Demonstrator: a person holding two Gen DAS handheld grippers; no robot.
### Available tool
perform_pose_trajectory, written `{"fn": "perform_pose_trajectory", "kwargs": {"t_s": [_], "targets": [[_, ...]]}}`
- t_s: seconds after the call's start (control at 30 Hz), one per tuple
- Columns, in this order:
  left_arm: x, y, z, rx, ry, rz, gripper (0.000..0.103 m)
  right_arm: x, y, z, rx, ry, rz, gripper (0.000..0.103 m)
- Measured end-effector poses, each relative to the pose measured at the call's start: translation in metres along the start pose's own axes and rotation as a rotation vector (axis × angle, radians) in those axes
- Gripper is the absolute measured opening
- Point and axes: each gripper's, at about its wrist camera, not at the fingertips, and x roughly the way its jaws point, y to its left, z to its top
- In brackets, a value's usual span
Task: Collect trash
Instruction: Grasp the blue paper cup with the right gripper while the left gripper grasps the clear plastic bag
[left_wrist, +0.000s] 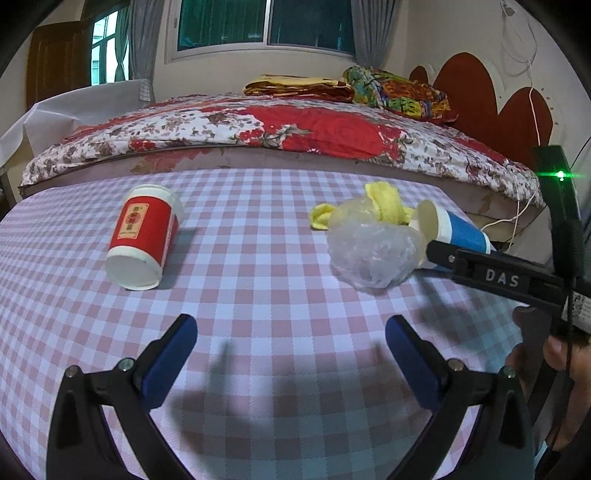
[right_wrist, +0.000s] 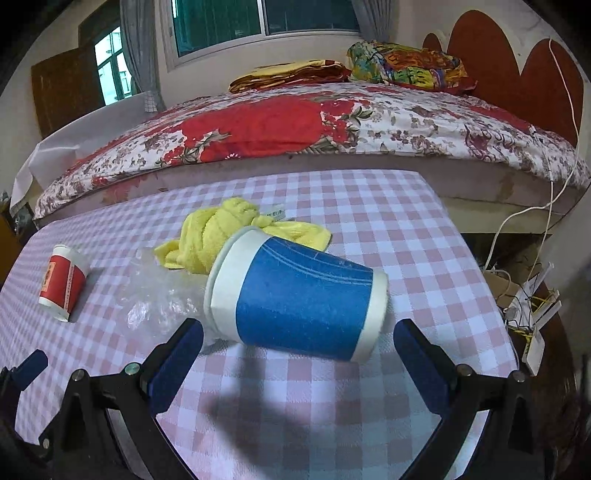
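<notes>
Step in hand: approach to first pickup. R gripper (right_wrist: 297, 354) jaws wide apart, empty; blue cup (right_wrist: 295, 299) on its side just ahead, betw. the fingers. L gripper (left_wrist: 291, 350) likewise spread, empty; red cup (left_wrist: 144, 236) ahead-left, well apart. Next: advance R, close across cup body w/o crushing.

Checked tablecloth (left_wrist: 258, 295), floral bedspread (left_wrist: 258, 125), folded blankets (left_wrist: 295, 86), red headboard (left_wrist: 480, 92), curtained window (left_wrist: 266, 22), white cable (right_wrist: 517, 229)
</notes>
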Motion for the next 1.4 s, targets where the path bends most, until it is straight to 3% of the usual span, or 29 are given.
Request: {"fn": "perform_pose_trajectory", "kwargs": {"t_s": [0.27,0.37,0.67,0.93,1.03,1.07,1.1,1.4], "targets": [[0.006,-0.002,0.005,0.0,-0.001,-0.005,0.102,0.007,-0.005,0.004,0.014,0.013,-0.023,0.103],[0.01,-0.009,0.007,0.001,0.001,-0.022,0.102,0.003,-0.012,0.002,0.018,0.008,0.015,0.088],[0.032,-0.038,0.026,0.03,0.005,-0.069,0.096,-0.001,-0.032,0.003,-0.044,-0.003,-0.016,0.088],[0.06,-0.054,0.038,0.056,0.063,-0.116,0.089,-0.01,-0.053,0.002,-0.071,-0.018,-0.031,0.088],[0.07,-0.061,0.037,0.074,0.104,-0.124,0.078,-0.013,-0.055,0.0,-0.082,-0.021,-0.031,0.088],[0.072,-0.063,0.037,0.08,0.115,-0.123,0.067,-0.015,-0.056,-0.002,-0.086,-0.024,-0.033,0.088],[0.073,-0.064,0.037,0.086,0.117,-0.133,0.049,-0.015,-0.056,-0.002,-0.086,-0.024,-0.033,0.088],[0.042,-0.067,0.03,0.092,0.054,-0.141,0.045,-0.033,-0.062,-0.01,-0.093,-0.035,-0.032,0.088]]}}
